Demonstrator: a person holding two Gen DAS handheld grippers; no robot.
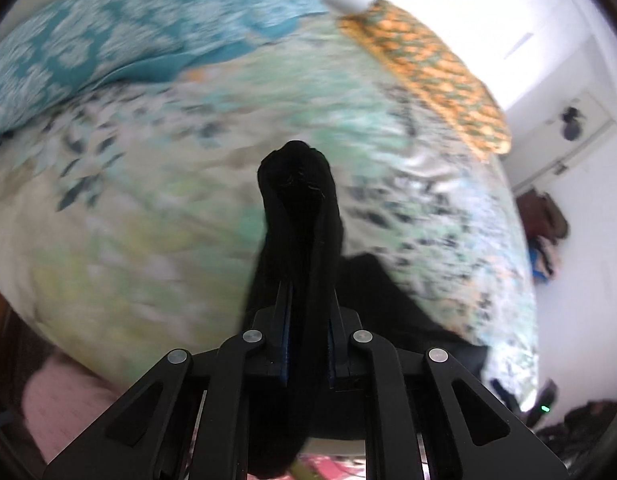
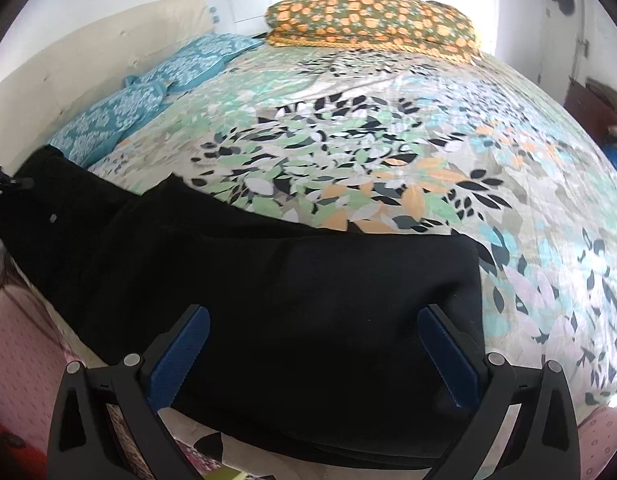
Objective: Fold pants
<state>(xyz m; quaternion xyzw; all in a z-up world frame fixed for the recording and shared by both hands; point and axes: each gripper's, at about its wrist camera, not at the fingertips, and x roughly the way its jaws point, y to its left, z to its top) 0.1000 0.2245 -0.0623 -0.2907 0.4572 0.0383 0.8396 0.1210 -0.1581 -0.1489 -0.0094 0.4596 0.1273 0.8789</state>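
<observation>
The black pants (image 2: 308,272) lie stretched along the near edge of the bed, their left end raised toward the far left of the right wrist view. My right gripper (image 2: 313,312) hovers just over them near their right end, open, with its blue pads (image 2: 180,356) wide apart and nothing pinched. In the blurred left wrist view my left gripper (image 1: 298,200) is shut on a bunch of the black pants (image 1: 300,240). The cloth wraps over both fingers and hides their tips, and more of it trails down to the right.
The bed cover (image 2: 388,140) has a green, black and orange leaf print. Teal pillows (image 2: 120,120) lie along the cream headboard (image 2: 88,52), and an orange-patterned pillow (image 2: 368,20) sits at the far side. A pink mat (image 2: 20,340) covers the floor by the bed.
</observation>
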